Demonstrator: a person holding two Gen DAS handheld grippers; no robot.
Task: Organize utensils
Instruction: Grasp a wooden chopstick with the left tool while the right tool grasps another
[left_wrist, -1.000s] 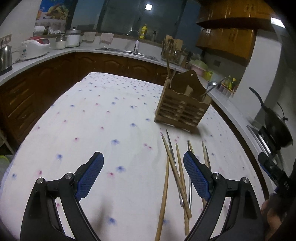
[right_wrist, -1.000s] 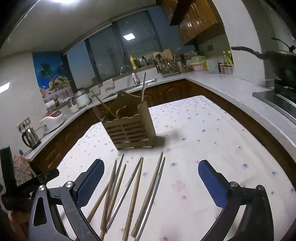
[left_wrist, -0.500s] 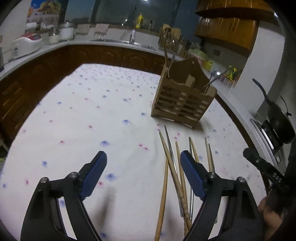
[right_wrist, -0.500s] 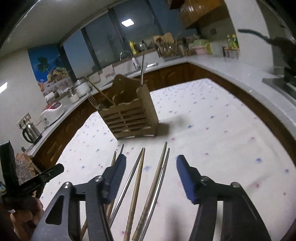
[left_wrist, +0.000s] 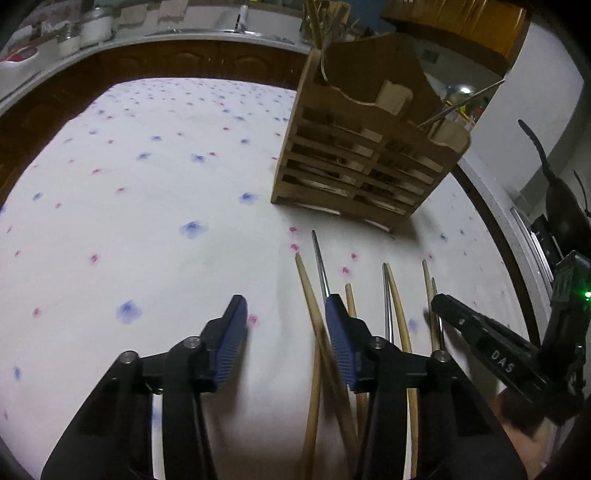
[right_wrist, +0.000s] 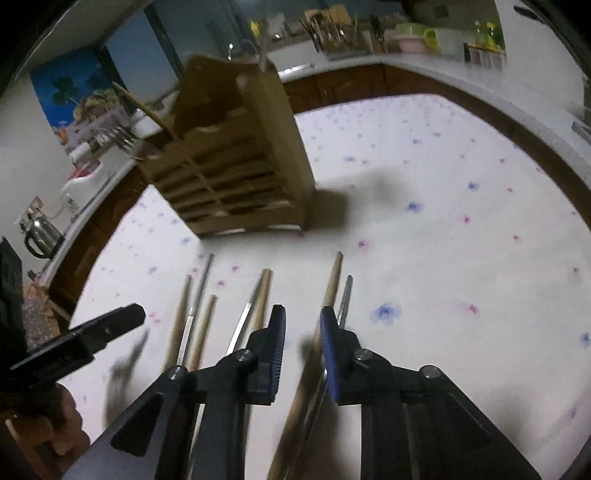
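Your left hand-held gripper hung low over the flowered table, its jaws closing with only bare cloth between them; the leftmost wooden chopstick lay just beside its right pad. Your right hand-held gripper was closing too, narrow but not shut, around a wooden chopstick not yet pinched. The loose chopsticks lay fanned before the slatted wooden holder.
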